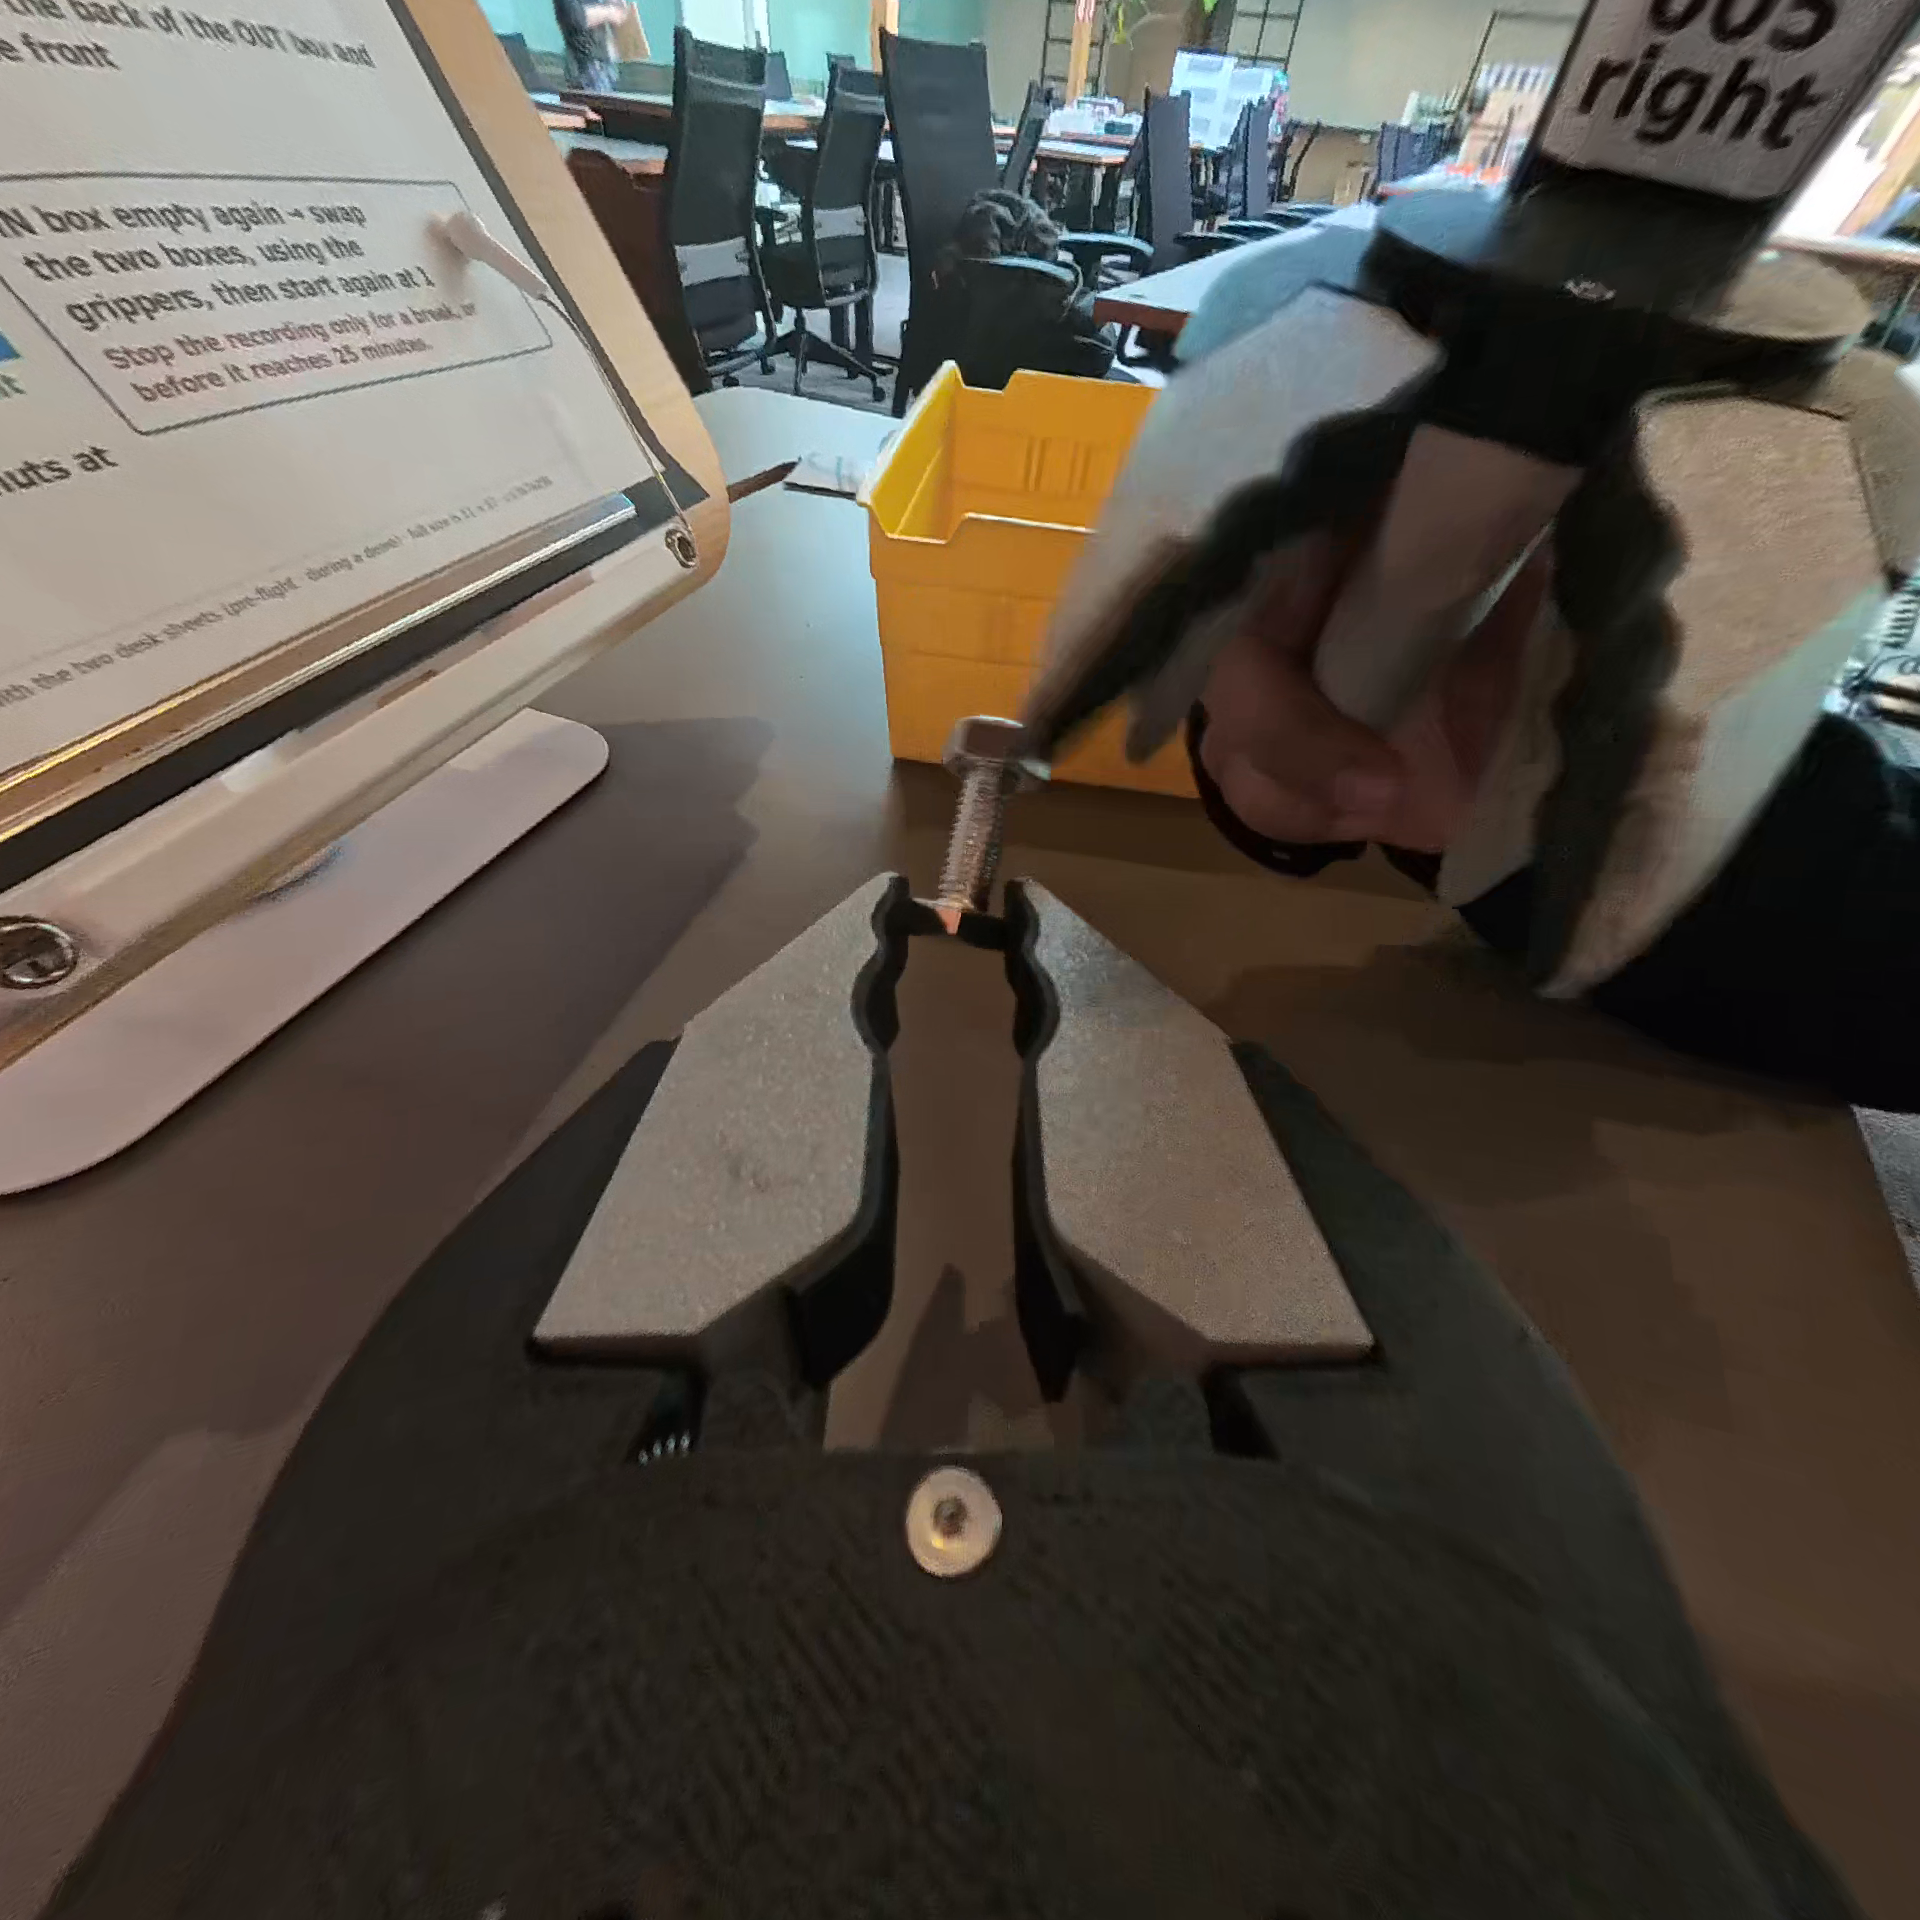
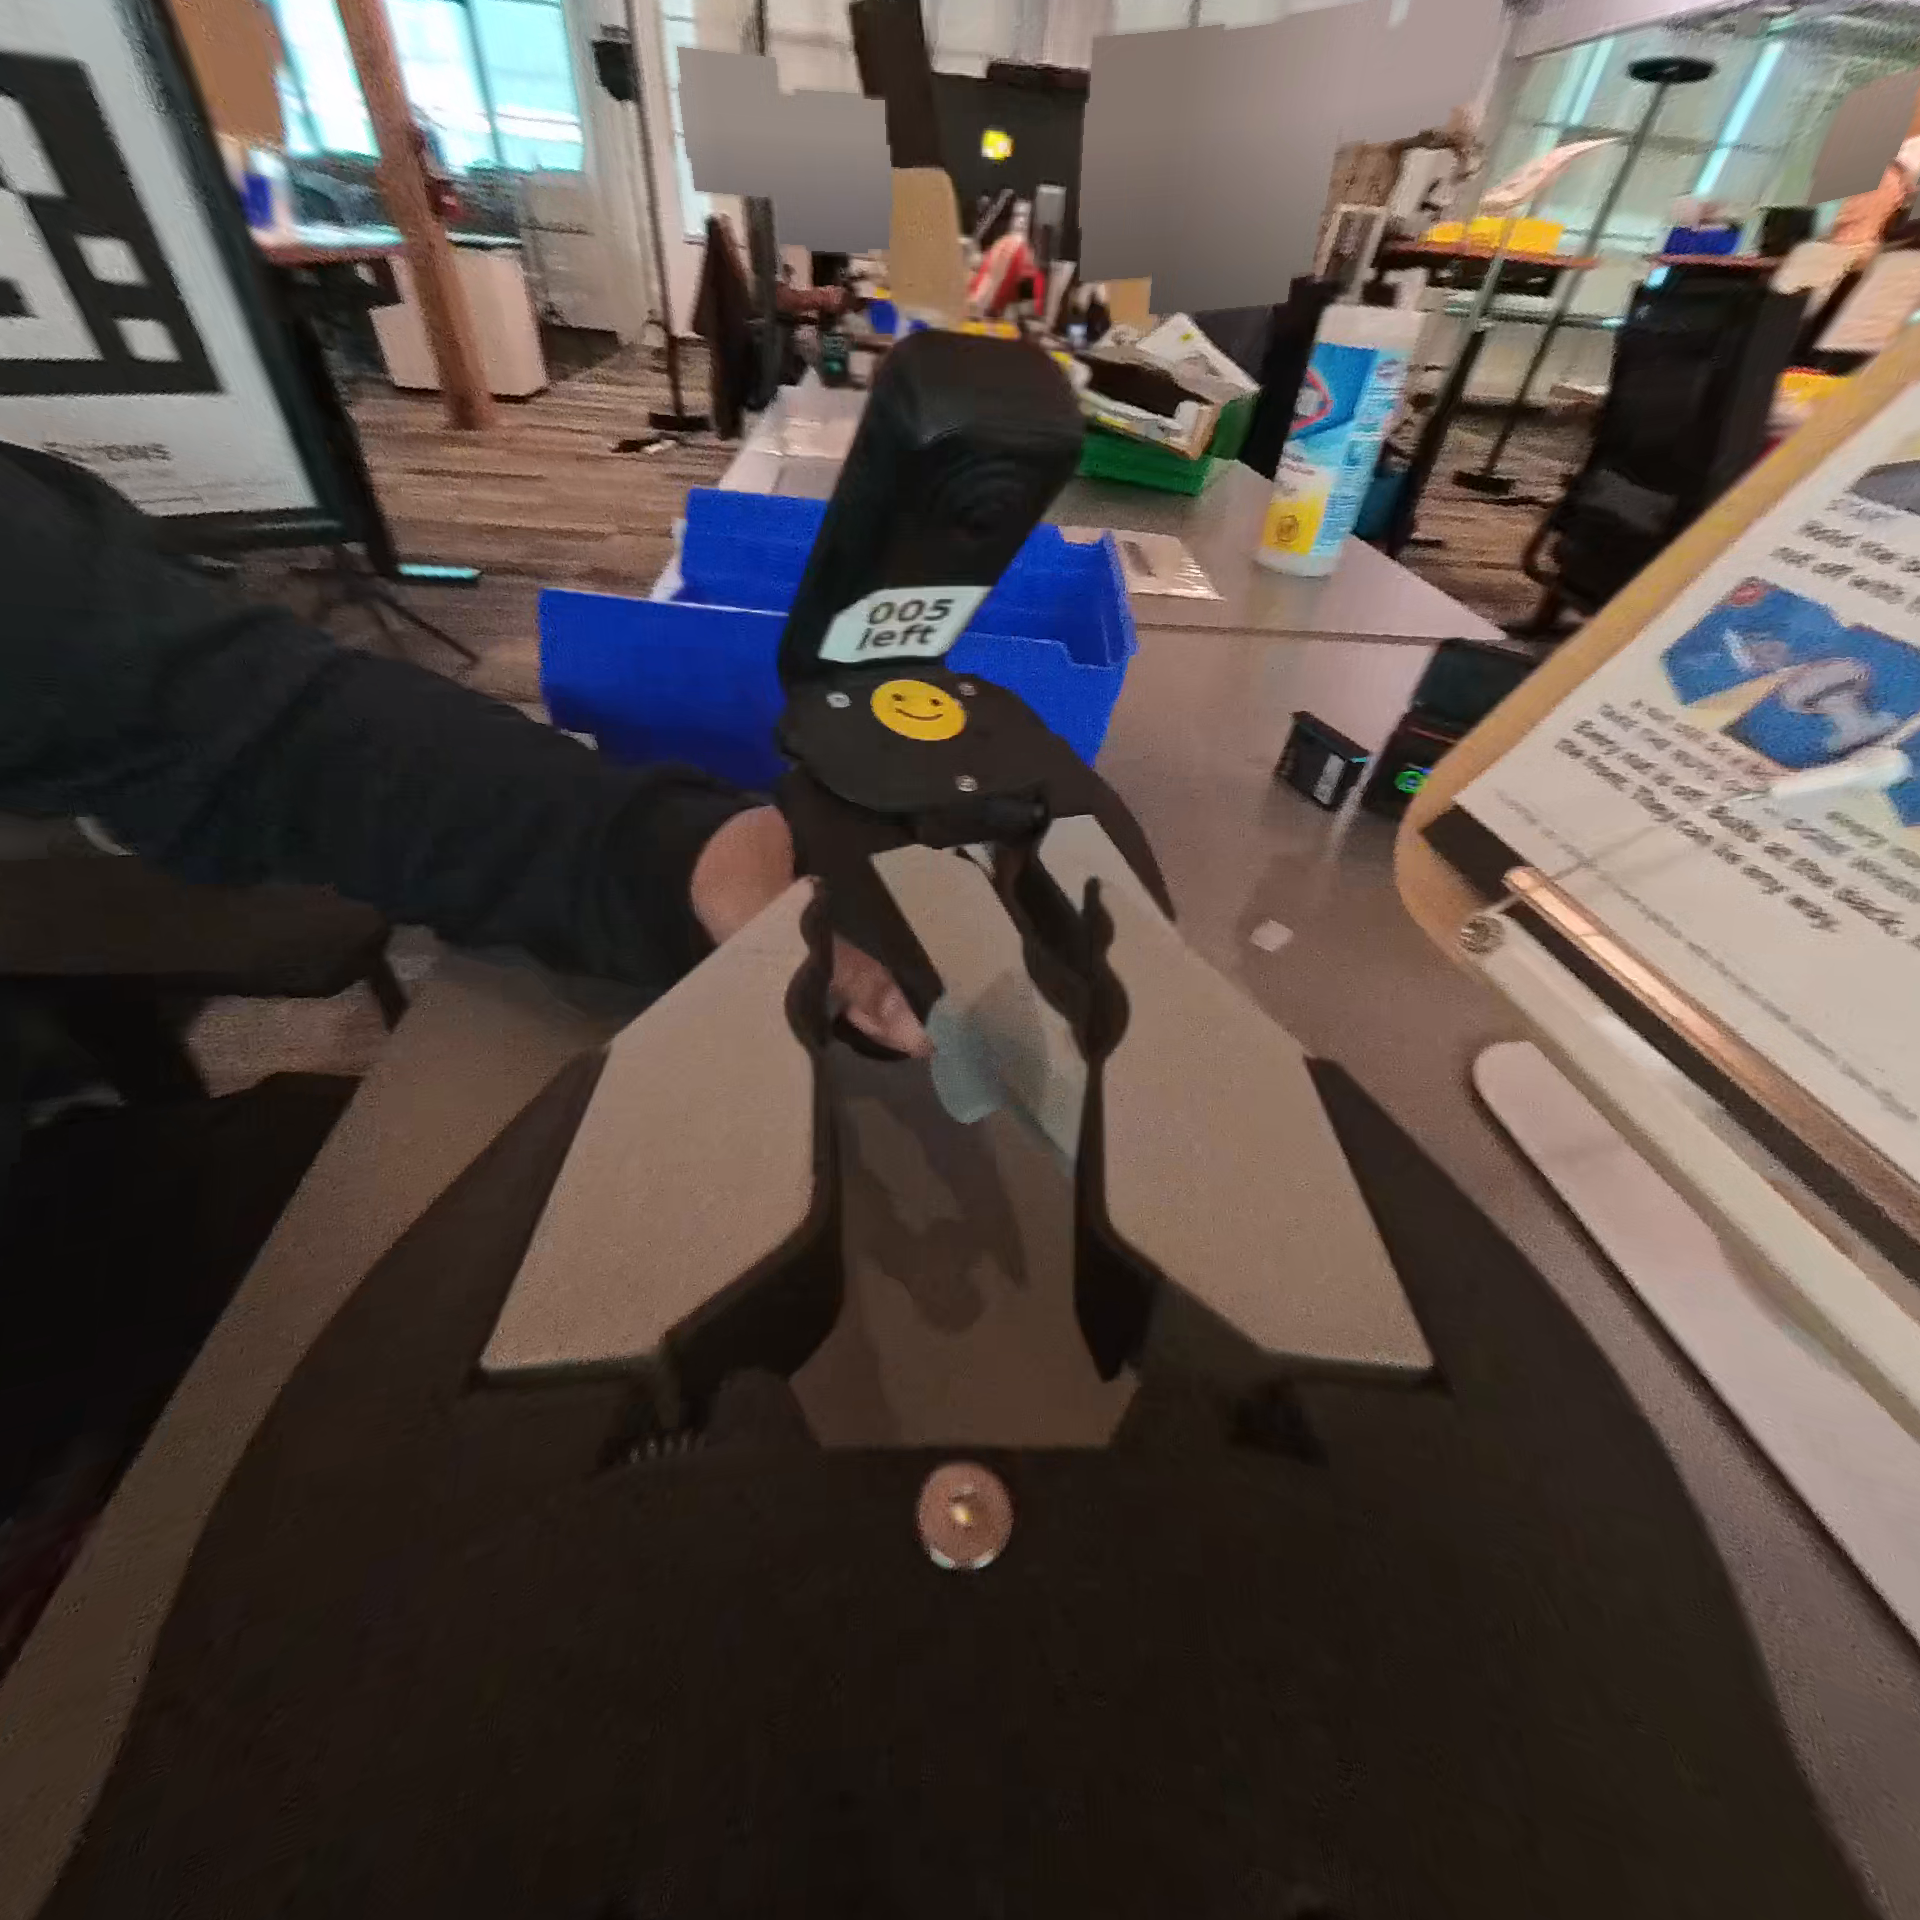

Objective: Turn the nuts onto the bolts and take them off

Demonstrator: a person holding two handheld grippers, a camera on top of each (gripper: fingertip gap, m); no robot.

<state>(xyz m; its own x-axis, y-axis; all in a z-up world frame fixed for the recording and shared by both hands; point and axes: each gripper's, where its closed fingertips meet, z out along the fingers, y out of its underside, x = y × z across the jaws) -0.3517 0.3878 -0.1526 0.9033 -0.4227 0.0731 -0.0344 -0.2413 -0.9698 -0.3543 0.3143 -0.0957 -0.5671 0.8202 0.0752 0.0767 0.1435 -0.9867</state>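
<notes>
Left gripper (image 1: 958, 914) with its fingers clamped on the threaded tip of a silver bolt (image 1: 975, 821), which stands nearly upright above the brown surface (image 1: 644, 831), hex head uppermost. The right gripper (image 1: 1039, 753) reaches in from the upper right, its blurred fingertips touching the bolt head; whether they are pinched on it cannot be told from this view. In the right wrist view the right gripper's fingers (image 2: 717, 1122) stand apart with a narrow gap, and the bolt cannot be made out between them; only a pale, smeared patch shows there. No nut can be told apart from the bolt head.

Surroundings: a yellow bin (image 1: 987, 561) stands directly behind the bolt, partly covered by the right gripper and the hand (image 1: 1340, 748) that holds it. A blue bin (image 2: 665, 665) stands behind the left gripper (image 2: 966, 935) in the right wrist view, its middle hidden by that gripper's body. An instruction sheet on a tilted wooden stand (image 1: 312, 416) occupies the left of the left wrist view and is cut off by the frame. A white wipes canister (image 2: 1335, 436) stands farther back on an adjoining table. Office chairs (image 1: 821, 239) fill the background.
</notes>
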